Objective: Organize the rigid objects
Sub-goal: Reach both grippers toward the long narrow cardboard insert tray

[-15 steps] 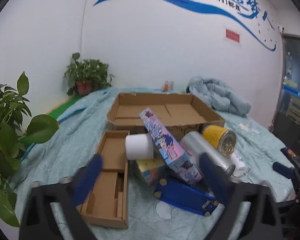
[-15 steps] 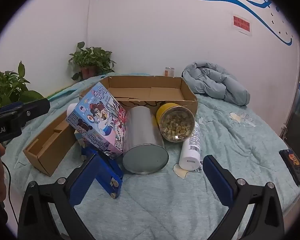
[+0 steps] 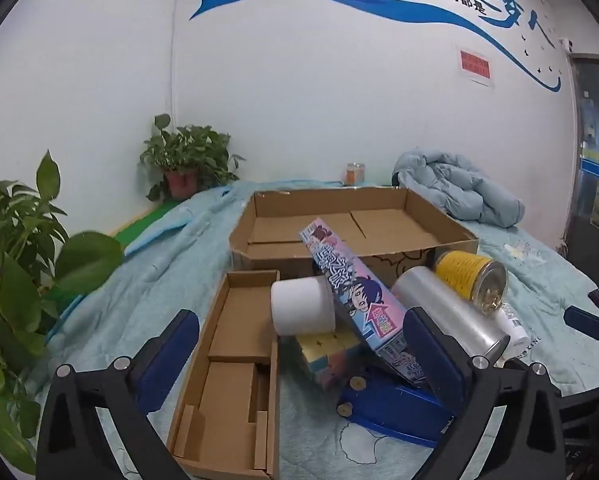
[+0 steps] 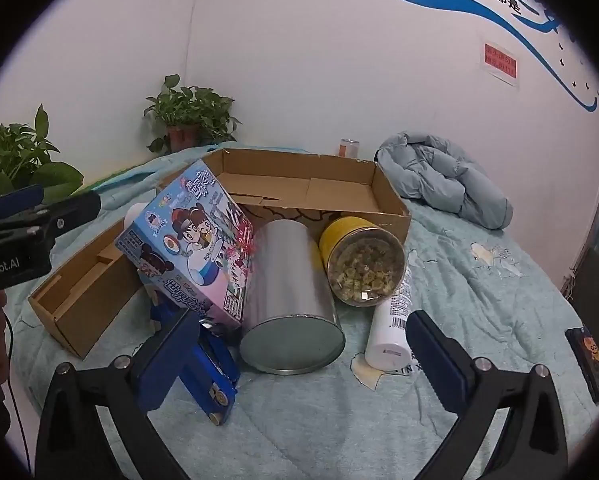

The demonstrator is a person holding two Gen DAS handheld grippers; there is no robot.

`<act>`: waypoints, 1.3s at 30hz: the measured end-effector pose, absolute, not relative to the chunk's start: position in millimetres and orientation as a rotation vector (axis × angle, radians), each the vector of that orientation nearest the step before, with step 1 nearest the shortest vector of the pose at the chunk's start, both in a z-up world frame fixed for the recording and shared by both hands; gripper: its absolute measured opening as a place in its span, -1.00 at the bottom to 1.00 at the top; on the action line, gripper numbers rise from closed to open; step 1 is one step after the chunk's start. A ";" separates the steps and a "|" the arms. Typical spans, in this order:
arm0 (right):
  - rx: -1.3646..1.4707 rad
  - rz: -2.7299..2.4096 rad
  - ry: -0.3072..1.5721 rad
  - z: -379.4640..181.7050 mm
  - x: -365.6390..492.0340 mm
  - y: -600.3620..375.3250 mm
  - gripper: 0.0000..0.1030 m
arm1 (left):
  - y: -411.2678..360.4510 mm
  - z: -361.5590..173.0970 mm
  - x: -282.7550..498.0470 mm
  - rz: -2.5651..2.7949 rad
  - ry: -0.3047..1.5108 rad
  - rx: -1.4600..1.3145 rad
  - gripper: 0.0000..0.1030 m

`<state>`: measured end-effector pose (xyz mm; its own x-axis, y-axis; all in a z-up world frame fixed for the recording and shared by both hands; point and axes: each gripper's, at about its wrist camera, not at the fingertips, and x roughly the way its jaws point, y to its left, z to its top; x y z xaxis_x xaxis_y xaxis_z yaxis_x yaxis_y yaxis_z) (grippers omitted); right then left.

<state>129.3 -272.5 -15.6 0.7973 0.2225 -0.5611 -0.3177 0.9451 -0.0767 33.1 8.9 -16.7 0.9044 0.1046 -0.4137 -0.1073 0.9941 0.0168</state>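
so you look to be at the very start: both tools hang short of the heap, nothing picked yet. your left gripper (image 3: 301, 354) has its jaws spread as wide as they go and holds nothing; your right gripper (image 4: 301, 354) is the same, empty, aimed at the silver can (image 4: 289, 300).

the pile sits just in front of the big cardboard box (image 4: 391, 204): a cartoon game box (image 4: 191, 244) leaning on a white roll (image 3: 303, 310) and the silver can, a yellow-lidded jar (image 4: 361, 264) on its side, a white bottle (image 4: 391, 320), a blue case (image 3: 395, 408) underneath. a narrow cardboard tray (image 3: 235, 364) lies to the left.

next, i'd judge, you need to settle on one item; the can may roll, so close squarely across it.

all this rests on a soft teal bedspread (image 4: 479, 280), with a bundled quilt (image 4: 443, 180), potted plants (image 3: 189, 160) and a white wall (image 3: 319, 100) with blue lettering behind.
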 end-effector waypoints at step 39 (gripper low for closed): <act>-0.071 0.657 0.729 -14.3 99.1 -193.8 1.00 | 101.0 -43.1 35.7 0.098 0.718 -0.126 0.99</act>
<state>99.1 -193.8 -14.3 0.5565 0.5320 -0.6382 -0.5795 0.7990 0.1606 35.7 101.0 -43.1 0.7490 0.0459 -0.6609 -0.1327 0.9878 -0.0818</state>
